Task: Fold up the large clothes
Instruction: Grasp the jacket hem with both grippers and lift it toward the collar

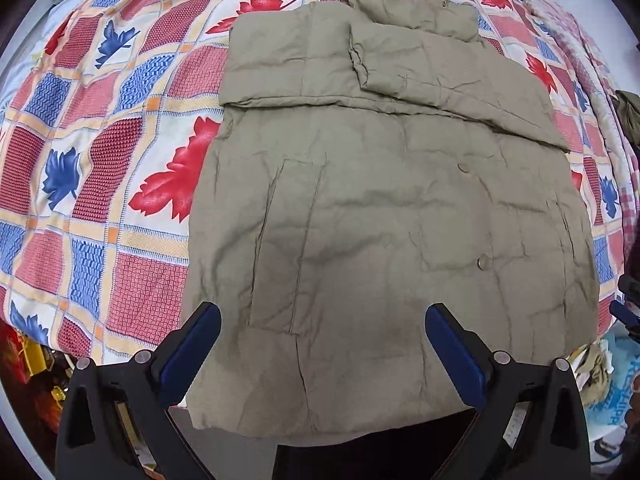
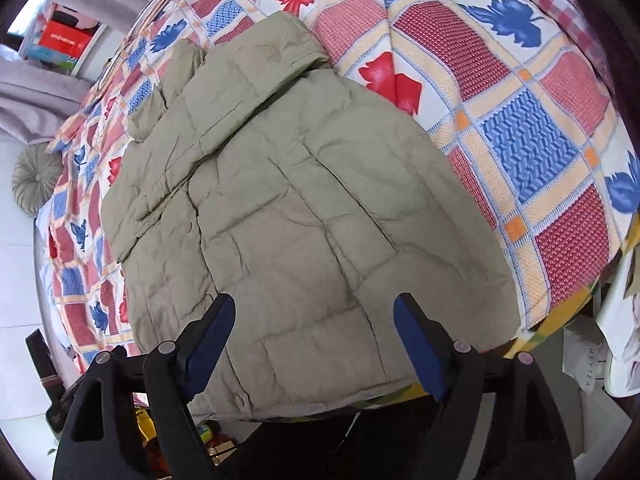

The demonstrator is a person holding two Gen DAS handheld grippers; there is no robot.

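A large olive-green padded jacket [image 1: 384, 216] lies flat on the patterned bedspread [image 1: 100, 140], front up, with both sleeves folded across the chest near the collar. Its hem hangs at the bed's near edge. My left gripper [image 1: 322, 314] is open and empty, hovering above the lower hem by the left pocket. In the right wrist view the same jacket [image 2: 288, 208] fills the middle. My right gripper [image 2: 314, 304] is open and empty above the hem on the jacket's other side. Neither gripper touches the cloth.
The bedspread [image 2: 520, 128] with red and blue leaves extends around the jacket. A round grey cushion [image 2: 36, 178] sits at the bed's far corner. Bags and clutter [image 2: 600, 340] lie on the floor beside the bed's near edge.
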